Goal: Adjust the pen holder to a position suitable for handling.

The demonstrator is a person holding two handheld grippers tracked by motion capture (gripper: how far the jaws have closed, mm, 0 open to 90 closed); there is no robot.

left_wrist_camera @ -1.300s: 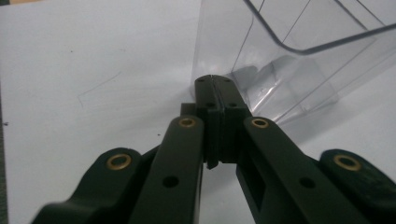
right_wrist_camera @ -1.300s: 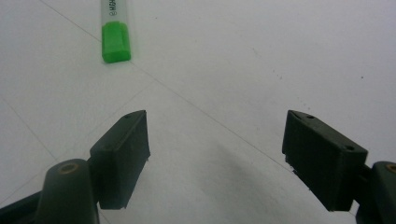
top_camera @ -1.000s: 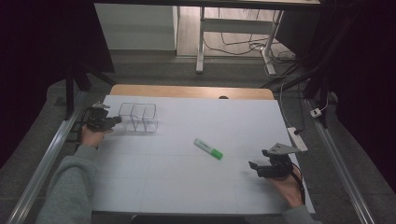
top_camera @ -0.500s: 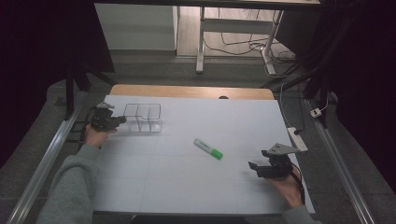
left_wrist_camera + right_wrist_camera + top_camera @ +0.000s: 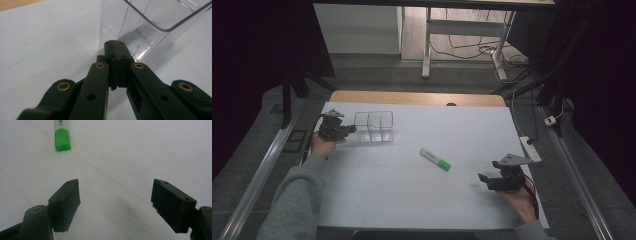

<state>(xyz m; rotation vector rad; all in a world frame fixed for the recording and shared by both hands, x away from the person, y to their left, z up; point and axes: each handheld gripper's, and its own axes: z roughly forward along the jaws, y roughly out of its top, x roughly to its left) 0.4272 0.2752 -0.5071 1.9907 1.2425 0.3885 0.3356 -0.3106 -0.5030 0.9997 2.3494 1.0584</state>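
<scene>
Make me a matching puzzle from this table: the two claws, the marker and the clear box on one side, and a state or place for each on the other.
Things:
1. left claw
2. right claw
3. marker
4. clear box

States or places:
A. lies flat mid-table, green cap
B. jaws wide apart, nothing between them
C. jaws shut tight, tips against the box's wall
D. stands empty at the far left of the table

Pairs: 1-C, 2-B, 3-A, 4-D

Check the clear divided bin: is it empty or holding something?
Empty. The clear bin shows bare compartments through its walls; the green marker lies apart on the table.
</scene>
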